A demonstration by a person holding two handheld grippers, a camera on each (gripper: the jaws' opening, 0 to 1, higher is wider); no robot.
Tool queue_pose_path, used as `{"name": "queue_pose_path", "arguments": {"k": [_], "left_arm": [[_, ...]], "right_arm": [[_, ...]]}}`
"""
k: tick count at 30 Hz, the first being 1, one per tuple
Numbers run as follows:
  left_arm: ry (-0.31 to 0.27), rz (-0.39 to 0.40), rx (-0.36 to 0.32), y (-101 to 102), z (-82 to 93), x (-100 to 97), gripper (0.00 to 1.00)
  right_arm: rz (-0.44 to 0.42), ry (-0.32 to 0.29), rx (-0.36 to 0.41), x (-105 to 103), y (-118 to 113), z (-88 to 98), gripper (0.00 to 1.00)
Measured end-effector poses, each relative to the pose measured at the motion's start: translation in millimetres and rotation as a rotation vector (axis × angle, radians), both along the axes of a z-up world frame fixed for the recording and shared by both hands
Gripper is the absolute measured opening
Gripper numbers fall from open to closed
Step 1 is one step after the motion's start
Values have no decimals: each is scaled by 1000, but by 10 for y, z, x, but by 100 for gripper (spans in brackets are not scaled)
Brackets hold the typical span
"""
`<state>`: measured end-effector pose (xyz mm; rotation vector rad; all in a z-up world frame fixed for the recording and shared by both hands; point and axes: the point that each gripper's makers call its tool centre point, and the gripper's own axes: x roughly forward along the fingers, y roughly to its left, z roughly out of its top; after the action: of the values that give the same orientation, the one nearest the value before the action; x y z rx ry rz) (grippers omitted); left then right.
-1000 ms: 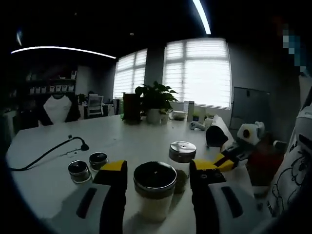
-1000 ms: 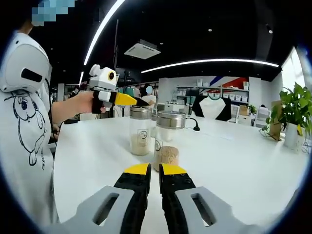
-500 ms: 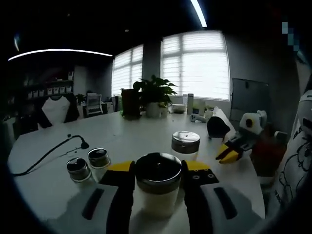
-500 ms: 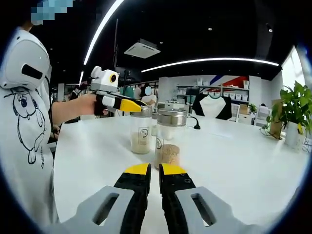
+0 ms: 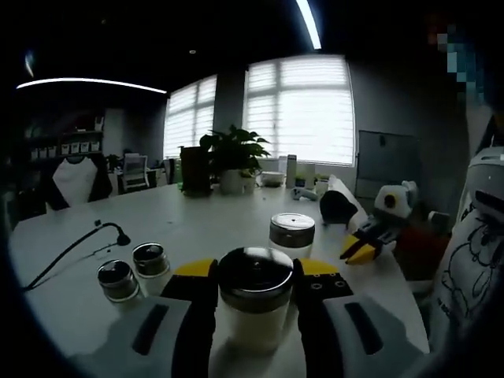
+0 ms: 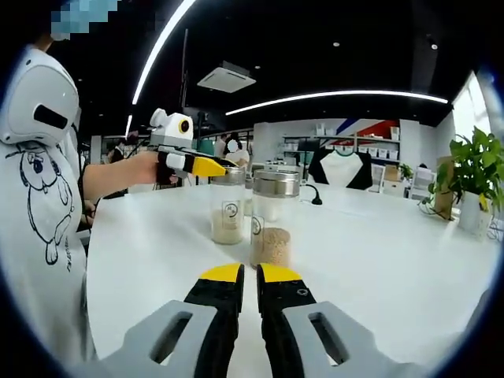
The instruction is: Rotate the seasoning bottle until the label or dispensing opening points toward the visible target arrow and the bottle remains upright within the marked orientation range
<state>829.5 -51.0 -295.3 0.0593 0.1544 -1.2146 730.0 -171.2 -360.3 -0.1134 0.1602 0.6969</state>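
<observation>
Jaws of the left gripper (image 5: 253, 277) pressed against both sides of a bottle (image 5: 254, 303) with a metal lid, which stood upright on the white table (image 5: 197, 228) in the left gripper view. Behind it stood a second bottle (image 5: 291, 236), also lidded, and two small jars (image 5: 134, 269) sat off to the left near a black cable (image 5: 75, 248). The right gripper (image 5: 364, 248) entered this view from the right, its yellow tips close together, held by a person in a white printed shirt (image 5: 472, 260). A plant (image 5: 228, 157) stood farther back before bright windows (image 5: 303, 110).

The right gripper view looked the other way across the same table (image 6: 378, 268). Its own gripper (image 6: 250, 277) was clenched with nothing between the jaws, the yellow tips nearly touching. Ahead stood the two bottles from the side: the nearer one (image 6: 272, 220) held brown granules in its lower part and a small round label, and the farther one (image 6: 228, 213) held pale powder with a round label facing the camera. The left gripper (image 6: 201, 166) reached in from the left at lid height of the farther bottle, held by a hand (image 6: 140, 168). This view gave the bottles' contents and labels, which the left gripper view hid beneath the lids. Whether an arrow was marked on the table I could not tell.
</observation>
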Motion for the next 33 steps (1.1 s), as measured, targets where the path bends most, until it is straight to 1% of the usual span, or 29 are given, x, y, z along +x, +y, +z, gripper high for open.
{"name": "queue_pose_path", "arguments": {"k": [2,4,5,7,10,13,14,16,18,20,24,28,30,31,33], "left_arm": [[17,-28,-6,-2,-3,-4,40],[-2,-63,16,-13,-3,-11,40],[-9,-107,30,-25,-12,-44,40],[4,-143,26,-26,-11,-15,40],[-1,-177,32,-28,-14,-14,40],[-11,-229,46,-45,-27,-43,40],[-7,-248,48,-48,-33,-51,40],[21,-271,38,-51,-40,-49,40],[29,-278,33,-52,-46,-47,40],[22,-280,36,-53,-51,-61,40],[27,-271,42,-51,-72,-60,40],[30,-235,50,-43,-113,-66,41],[26,-198,53,-21,-125,-38,45],[19,-185,48,-10,-116,-32,47],[-13,-164,38,22,-59,-66,46]], "right_arm": [[-1,1,3,-2,2,-1,4],[1,2,2,-4,7,-5,4],[2,3,1,-5,11,-9,4],[4,6,-4,-7,19,-17,4],[5,5,0,-8,28,-7,4],[3,-1,6,-7,31,15,4],[3,-2,8,-6,33,18,4],[4,0,7,-3,39,14,4],[5,0,2,-3,46,8,4],[7,1,0,-9,51,4,4],[8,2,-1,-10,45,6,4],[9,-1,1,-8,49,21,4],[8,-1,1,-4,52,20,4],[6,-2,0,-1,49,20,4],[-1,-3,9,15,37,30,4]]}}
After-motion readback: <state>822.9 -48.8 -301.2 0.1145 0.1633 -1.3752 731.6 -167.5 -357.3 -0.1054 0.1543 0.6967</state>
